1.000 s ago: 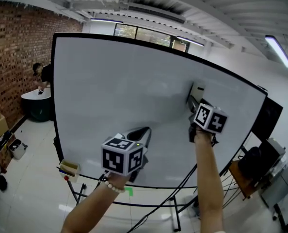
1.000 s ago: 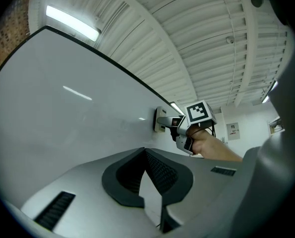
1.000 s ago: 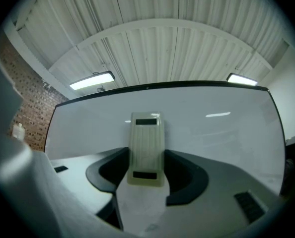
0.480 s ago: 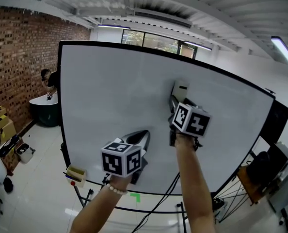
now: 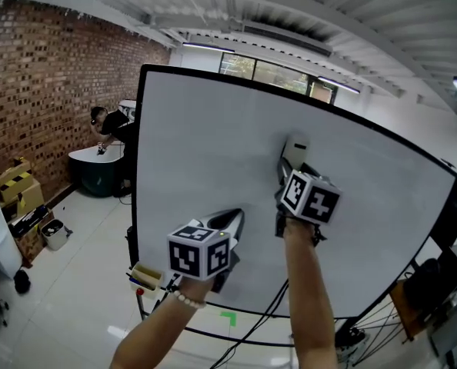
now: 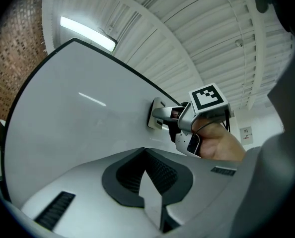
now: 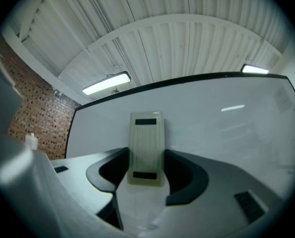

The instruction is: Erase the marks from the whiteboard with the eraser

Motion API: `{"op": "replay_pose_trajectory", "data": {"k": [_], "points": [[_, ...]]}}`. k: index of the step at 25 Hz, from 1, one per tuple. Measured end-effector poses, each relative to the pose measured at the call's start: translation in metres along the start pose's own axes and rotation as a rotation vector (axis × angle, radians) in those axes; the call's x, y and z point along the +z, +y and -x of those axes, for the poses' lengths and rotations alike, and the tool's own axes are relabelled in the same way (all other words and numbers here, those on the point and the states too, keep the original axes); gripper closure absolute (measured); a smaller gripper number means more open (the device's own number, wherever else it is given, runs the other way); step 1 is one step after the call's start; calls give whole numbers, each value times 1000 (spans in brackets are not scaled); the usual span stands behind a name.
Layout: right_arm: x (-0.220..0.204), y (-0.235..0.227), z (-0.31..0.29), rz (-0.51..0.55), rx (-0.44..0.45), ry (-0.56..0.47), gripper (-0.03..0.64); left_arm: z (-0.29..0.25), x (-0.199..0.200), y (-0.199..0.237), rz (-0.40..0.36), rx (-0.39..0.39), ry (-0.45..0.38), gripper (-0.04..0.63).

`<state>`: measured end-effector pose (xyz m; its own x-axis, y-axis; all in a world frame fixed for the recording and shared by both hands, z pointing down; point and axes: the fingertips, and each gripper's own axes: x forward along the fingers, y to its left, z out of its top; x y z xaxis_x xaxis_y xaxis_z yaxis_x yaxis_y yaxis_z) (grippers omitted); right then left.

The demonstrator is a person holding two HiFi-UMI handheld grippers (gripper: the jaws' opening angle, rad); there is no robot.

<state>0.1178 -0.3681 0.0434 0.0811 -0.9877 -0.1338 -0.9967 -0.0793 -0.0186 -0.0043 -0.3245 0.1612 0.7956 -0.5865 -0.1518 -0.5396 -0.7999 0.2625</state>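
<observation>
Rt gripper (image 5: 290,167) is partly in the way from the head view. Its marker cube covers the lower end of the eraser (image 5: 295,147), so only the pale top end shows above it. The rt gripper view is clearer: the jaws are clamped on the eraser's (image 7: 146,148) two long edges, w/ the back facing the camera. There's a dark rectangular patch near each end, and any print on them is too small to read. From the left gripper view the eraser (image 6: 156,114) looks flat against the whiteboard (image 5: 205,160), roughly mid-board and a bit right of centre.

Left gripper (image 5: 236,215) is held lower down, nearer the board's bottom edge and well apart from the eraser. Its jaws (image 6: 144,150) are pressed together w/ nothing between them.

The board's right end is cut off by the frame, and its stand is mostly hidden behind both forearms. Its face reads plain white w/ streaks of ceiling-light reflection. The only patterns are the black-and-white squares on the cubes.

Containers:
- A small open tray (image 5: 145,274) sits at the board's lower left corner. It holds a blue bit and a red bit, too small to name.
- A pale bin (image 5: 54,233) stands on the floor by the brick wall (image 5: 44,91), contents unclear.
- A dark tub (image 5: 96,171) sits further back, w/ a person (image 5: 109,124) bent over it.
</observation>
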Motion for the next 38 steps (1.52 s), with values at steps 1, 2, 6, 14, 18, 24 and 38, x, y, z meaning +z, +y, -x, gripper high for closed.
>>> {"op": "replay_pose_trajectory", "data": {"k": [1,2,6,14,18,24,38], "points": [[-2,12,-3,-6,-2,1,367,9,2,11,1,4,5,606],[-5,26,-7,-9,-5,5,367,18,4,23,2,8,10,606],[-15,77,-24,-1,-37,15,367,55,12,69,10,25,18,606],[-14,158,-50,44,-49,14,367,109,34,128,13,50,12,606],[-21,205,-60,47,-46,16,367,141,42,167,17,70,3,606],[-30,273,-80,41,-24,20,367,177,55,214,16,93,12,606],[-53,385,-111,85,34,31,367,244,75,290,33,179,6,606]]}}
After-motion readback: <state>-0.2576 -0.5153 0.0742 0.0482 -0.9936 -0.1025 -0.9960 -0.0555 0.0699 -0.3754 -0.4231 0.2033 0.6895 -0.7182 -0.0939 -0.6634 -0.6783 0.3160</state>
